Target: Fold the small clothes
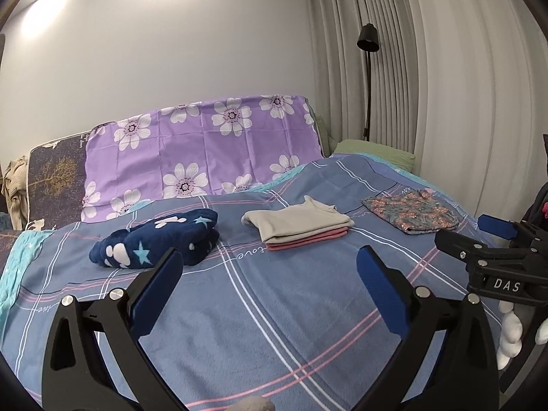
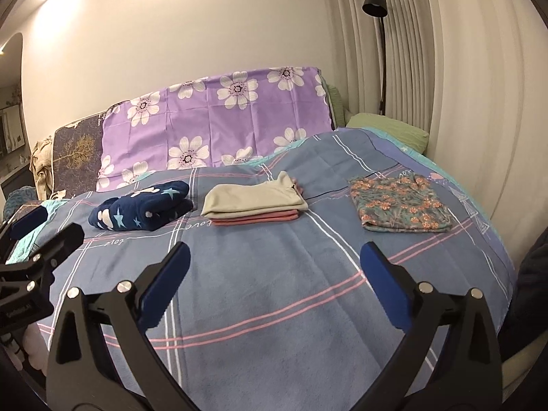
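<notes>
Nearest the cameras, the left hand-held gripper (image 1: 270, 274) and the right hand-held gripper (image 2: 275, 269) both hang over bare bedspread (image 2: 274, 308), jaws spread fully, nothing between the pads, nothing touched.

Mid-bed, three folded items lie in a row, apart from each other: navy star-print fleece (image 1: 157, 239) at left, a beige top stacked on a pink garment (image 1: 301, 226) in the middle, a floral piece (image 2: 400, 205) at right.

Farther back: purple flowered cover (image 1: 205, 144), floor lamp (image 1: 368, 68), curtain.

Judgement: a fold looks finished and set down; no unfolded garment is in view. The next move would need a fresh garment found outside these views, or the task ends here.
</notes>
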